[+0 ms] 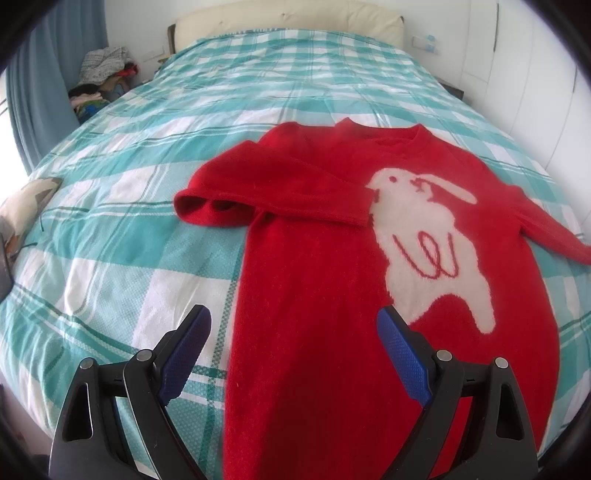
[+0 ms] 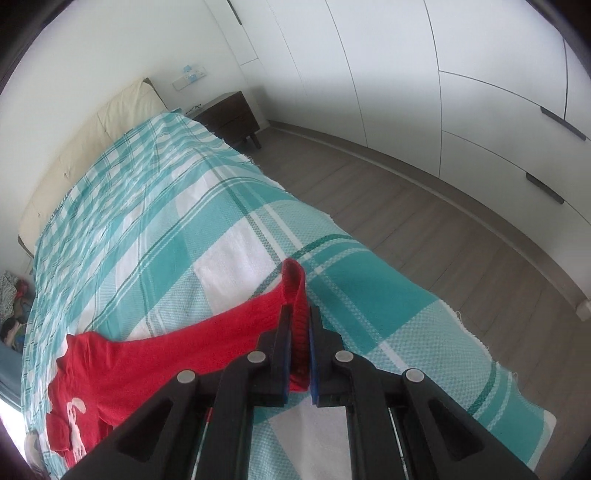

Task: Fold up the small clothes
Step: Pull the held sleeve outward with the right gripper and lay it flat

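Your right hand-held gripper [image 2: 297, 325] is pinching the cuff of the red sweater's [image 1: 314, 295] outstretched sleeve [image 2: 229, 328], the knit bunched between the pressed-together pads near the bed's right edge. Your left hand-held gripper [image 1: 295, 339] hangs spread and empty over the lower body of the garment, one finger above the red knit and the other above the bedspread.

The sweater lies face up on the bed [image 1: 147, 184], its white rabbit motif [image 1: 432, 236] showing. One sleeve [image 1: 280, 199] is already folded across the chest, its cuff just touching the rabbit — so the step in hand looks like the second sleeve fold. The next move likely calls for carrying the gripped cuff inward over the chest and laying it flat beside the first one, then letting go without dragging the body out of line; soft knit like this will probably sag and bunch if pulled fast.

The bedspread is teal-and-white plaid with a cream headboard [image 1: 288, 22] behind. A dark nightstand [image 2: 227, 118], white wardrobe doors [image 2: 461, 92] and wood floor [image 2: 424, 236] lie to the right — a clothes pile [image 1: 103, 77] sits by the blue curtain [image 1: 40, 92].
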`<state>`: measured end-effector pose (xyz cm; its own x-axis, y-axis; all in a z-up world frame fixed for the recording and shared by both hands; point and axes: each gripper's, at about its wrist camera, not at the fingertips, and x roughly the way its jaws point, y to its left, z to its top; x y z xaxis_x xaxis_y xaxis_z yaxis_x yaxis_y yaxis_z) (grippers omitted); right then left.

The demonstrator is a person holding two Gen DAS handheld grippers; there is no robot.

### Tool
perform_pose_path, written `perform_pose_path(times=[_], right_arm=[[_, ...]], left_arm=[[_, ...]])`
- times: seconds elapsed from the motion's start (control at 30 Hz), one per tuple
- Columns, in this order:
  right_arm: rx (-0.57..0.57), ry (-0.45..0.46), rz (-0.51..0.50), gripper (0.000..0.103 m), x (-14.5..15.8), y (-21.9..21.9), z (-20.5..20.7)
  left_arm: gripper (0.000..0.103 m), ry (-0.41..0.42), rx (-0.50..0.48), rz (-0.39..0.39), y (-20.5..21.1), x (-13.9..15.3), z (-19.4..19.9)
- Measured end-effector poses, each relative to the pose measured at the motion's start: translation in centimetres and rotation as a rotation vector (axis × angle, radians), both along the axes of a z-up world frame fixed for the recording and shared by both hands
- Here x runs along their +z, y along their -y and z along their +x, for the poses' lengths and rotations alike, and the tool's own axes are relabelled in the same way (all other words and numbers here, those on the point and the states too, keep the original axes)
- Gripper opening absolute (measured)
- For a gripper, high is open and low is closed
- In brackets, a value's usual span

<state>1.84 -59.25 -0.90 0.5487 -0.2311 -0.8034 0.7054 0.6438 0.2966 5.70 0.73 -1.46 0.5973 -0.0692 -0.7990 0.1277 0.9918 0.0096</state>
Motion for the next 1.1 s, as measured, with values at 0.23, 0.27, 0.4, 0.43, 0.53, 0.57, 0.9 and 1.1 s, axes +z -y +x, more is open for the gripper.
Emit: perform_pose_path(times=[0.23, 0.27, 0.4, 0.43, 0.53, 0.57, 0.9, 1.1], right_arm=[[0.002, -0.109, 0.045, 0.007, -2.8, 0.4, -0.2], [0.000, -0.115, 0.047, 0.007, -3.0, 0.5, -0.2], [0.002, -0.139, 0.036, 0.007, -3.1, 0.2, 0.2], [0.002, -0.142, 0.030, 0.007, -3.0, 0.1, 0.2], [-0.010, -0.142, 0.023, 0.009, -2.8, -0.1, 0.2], [-0.017, -0.143, 0.015, 0.012, -2.7, -0.2, 0.1], [-0.138, -0.107, -0.179, 0.022, 1.2, -0.4, -2.2], [-0.107, 0.055, -0.336, 0.044, 5.3, -3.4, -2.4]], left_arm=[[0.093, 0.002, -0.006, 0.018, 0.1, -0.1, -0.2], [0.093, 0.000, -0.006, 0.023, 0.2, -0.2, -0.2], [0.093, -0.004, -0.004, 0.028, 0.1, -0.4, -0.3], [0.093, -0.004, -0.004, 0.026, 0.1, -0.3, -0.3], [0.093, 0.000, -0.004, 0.018, 0.0, -0.1, -0.3], [0.093, 0.000, -0.004, 0.016, 0.0, -0.1, -0.3], [0.093, 0.001, -0.021, 0.034, 0.6, -0.1, -0.5], [0.093, -0.015, -0.028, 0.051, 1.0, -0.7, -0.4]])
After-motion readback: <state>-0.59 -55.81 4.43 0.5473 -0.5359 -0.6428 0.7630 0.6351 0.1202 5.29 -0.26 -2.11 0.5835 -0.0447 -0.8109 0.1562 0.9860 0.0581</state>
